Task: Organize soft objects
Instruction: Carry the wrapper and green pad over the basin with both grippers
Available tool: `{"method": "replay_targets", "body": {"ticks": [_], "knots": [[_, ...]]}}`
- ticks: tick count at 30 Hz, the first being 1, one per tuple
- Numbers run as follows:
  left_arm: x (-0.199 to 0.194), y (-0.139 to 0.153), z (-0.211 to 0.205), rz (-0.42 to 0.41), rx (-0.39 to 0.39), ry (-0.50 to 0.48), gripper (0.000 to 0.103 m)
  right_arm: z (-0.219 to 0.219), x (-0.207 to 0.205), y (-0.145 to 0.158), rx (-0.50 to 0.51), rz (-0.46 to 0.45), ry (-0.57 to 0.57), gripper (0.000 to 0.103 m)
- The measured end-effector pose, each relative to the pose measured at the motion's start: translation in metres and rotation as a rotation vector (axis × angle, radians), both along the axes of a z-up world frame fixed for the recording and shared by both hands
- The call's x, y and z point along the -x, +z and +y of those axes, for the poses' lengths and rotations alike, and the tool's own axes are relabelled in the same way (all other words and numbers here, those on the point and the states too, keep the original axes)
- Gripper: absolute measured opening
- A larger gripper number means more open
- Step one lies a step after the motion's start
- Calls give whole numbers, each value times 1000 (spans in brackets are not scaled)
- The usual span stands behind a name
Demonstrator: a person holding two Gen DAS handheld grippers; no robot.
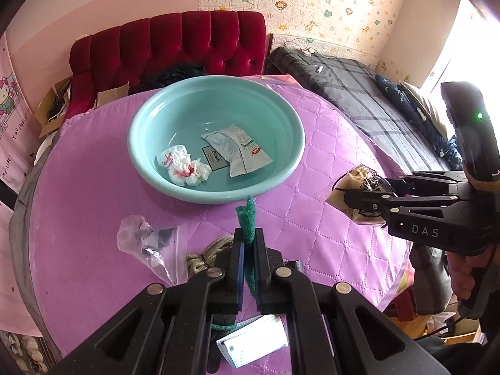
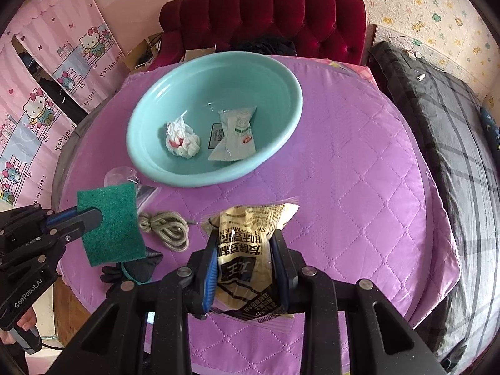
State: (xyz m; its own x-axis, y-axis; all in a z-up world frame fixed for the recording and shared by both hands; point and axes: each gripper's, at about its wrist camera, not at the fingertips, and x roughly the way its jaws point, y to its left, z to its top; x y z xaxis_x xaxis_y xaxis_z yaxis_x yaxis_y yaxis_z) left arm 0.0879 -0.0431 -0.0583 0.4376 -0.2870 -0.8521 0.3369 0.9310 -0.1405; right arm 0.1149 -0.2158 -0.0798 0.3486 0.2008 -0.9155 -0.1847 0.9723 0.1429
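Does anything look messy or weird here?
A little. The white tissue in the teal basin is crumpled and has red marks. On the purple cover, a rope lies tangled beside a crinkled clear bag. Nothing has spilled.

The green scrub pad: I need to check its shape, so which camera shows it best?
The right wrist view: the green scrub pad shows its whole flat face, pinched at one edge by the left claw. The left wrist view catches it edge-on, a thin strip between that claw's fingers.
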Motion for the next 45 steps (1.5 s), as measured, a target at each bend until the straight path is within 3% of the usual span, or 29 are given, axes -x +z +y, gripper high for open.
{"method": "replay_targets", "body": {"ticks": [13, 21, 34, 45], "knots": [[-36, 16, 1, -46, 6, 6, 5, 13, -49, 21, -20, -53, 20, 33], [-68, 17, 0, -63, 2, 9, 5, 23, -87, 18, -35, -64, 23, 33], [-117, 5, 1, -66, 7, 18, 5, 39, -139, -1, -53, -69, 21, 33], [-154, -24, -1, -39, -24, 30, 5, 59, -176, -27, -38, -66, 32, 33]]}}
